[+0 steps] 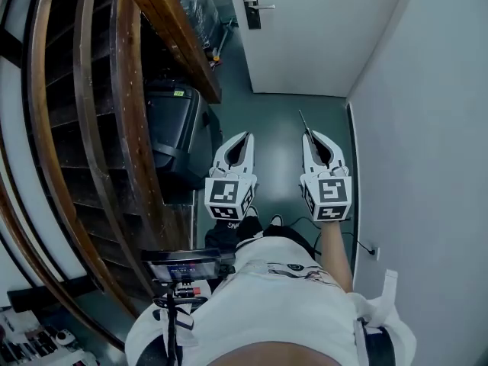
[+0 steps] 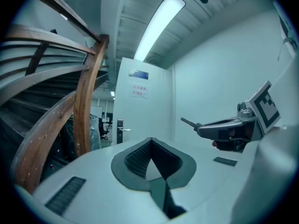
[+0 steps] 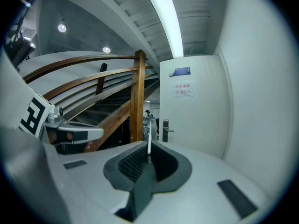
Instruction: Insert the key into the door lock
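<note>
My right claw (image 1: pixel 309 133) is closed on the key (image 1: pixel 303 120), its thin blade sticking out past the tips toward the door (image 1: pixel 313 29). My left claw (image 1: pixel 245 134) is closed too, tips meeting on nothing. The lock (image 1: pixel 250 6), with its lever handle, sits on the white door well ahead, apart from the key. A black bin-like case (image 1: pixel 175 132) stands under the wooden staircase (image 1: pixel 91 128) on the teal floor (image 1: pixel 274 128); I cannot see into it. A red-lettered notice (image 3: pixel 183 89) hangs on the door, too small to read.
</note>
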{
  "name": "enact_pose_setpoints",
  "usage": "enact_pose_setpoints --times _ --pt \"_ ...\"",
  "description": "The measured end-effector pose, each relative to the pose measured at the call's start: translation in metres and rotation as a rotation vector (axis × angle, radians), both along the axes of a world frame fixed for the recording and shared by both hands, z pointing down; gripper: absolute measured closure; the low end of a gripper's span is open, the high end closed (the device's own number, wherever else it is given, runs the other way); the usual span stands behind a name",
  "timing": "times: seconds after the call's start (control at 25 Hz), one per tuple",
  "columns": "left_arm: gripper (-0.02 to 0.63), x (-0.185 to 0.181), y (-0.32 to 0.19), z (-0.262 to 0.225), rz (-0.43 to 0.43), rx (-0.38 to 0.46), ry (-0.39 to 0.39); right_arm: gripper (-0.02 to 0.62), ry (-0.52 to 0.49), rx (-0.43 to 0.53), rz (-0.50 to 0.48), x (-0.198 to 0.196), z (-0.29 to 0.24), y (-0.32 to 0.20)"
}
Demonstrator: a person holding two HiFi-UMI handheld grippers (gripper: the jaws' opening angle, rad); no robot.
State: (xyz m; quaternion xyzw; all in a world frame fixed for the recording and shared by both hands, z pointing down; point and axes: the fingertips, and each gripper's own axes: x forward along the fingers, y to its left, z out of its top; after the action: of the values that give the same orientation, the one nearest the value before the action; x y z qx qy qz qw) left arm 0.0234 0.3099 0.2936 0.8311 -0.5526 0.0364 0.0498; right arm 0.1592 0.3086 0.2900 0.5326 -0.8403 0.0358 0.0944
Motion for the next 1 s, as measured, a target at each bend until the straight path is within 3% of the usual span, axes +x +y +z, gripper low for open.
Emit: enact_pose_setpoints --times 0.36,1.0 --pt "0.604 -0.028 -0.053 0.012 -0.002 -0.021 0.016 0.569 0.005 -0.029 -0.034 -0.039 0.013 -0.05" --pt "0.604 -0.067 -0.19 0.005 0.061 -0.011 0.048 0.569 0.01 -0.039 0.032 -0.077 0.007 -0.177"
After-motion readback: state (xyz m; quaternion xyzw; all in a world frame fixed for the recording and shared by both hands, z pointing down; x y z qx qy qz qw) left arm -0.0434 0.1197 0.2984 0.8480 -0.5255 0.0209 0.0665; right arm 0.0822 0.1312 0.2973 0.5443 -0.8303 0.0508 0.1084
